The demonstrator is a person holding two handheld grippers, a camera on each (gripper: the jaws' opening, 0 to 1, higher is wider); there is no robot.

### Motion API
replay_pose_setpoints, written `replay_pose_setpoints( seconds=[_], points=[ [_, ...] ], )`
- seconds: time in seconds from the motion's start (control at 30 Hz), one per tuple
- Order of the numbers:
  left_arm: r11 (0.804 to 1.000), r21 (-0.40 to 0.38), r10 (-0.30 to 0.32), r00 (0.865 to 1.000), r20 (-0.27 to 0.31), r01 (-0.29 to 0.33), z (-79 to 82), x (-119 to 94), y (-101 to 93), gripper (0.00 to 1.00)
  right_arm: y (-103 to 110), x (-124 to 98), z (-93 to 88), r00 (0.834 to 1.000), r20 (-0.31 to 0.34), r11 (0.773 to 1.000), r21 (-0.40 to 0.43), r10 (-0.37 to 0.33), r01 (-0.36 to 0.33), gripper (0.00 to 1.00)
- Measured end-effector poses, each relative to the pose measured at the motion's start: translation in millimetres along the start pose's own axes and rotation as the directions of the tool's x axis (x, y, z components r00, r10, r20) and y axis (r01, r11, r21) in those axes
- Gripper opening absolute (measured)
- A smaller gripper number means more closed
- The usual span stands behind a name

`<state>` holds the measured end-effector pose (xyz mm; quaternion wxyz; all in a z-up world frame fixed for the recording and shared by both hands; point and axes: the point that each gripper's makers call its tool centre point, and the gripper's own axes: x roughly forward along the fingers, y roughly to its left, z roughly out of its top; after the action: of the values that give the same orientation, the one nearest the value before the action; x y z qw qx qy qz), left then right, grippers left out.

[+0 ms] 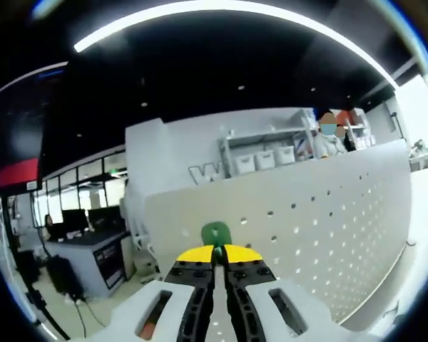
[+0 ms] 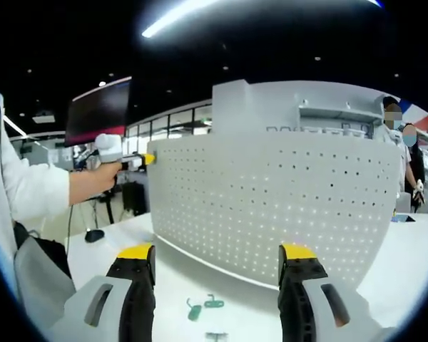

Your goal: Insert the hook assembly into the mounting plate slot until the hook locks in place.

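My left gripper [image 1: 215,251] is shut on a small green hook [image 1: 216,233], which sticks up above the yellow jaw tips. Just past it to the right stands the white perforated mounting plate [image 1: 328,228], upright on the table. In the right gripper view the same plate [image 2: 271,206] faces me. A person's hand holds the left gripper [image 2: 147,159] at the plate's upper left edge. My right gripper [image 2: 217,253] is open, with nothing between its jaws, low in front of the plate. Two more green hooks [image 2: 204,306] lie on the table below it.
The white table [image 2: 178,281] carries the plate. A person's white sleeve [image 2: 32,189] crosses the left side. People stand at the far right [image 2: 399,142]. Shelves with white bins [image 1: 264,158] and desks with monitors [image 1: 85,235] are in the background.
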<state>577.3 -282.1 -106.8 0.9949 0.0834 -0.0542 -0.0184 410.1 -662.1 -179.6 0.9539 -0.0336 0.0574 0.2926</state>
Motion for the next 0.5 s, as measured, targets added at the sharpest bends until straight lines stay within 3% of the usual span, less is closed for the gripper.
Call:
replay_pose_setpoints(
  seconds=[0.5],
  points=[
    [0.998,-0.062,0.017,1.000,-0.010,-0.018,-0.9,-14.0,6.9,0.23,4.2,5.2,1.3,1.000,0.007,1.000,0.008,0.016,-0.017,0.70]
  ],
)
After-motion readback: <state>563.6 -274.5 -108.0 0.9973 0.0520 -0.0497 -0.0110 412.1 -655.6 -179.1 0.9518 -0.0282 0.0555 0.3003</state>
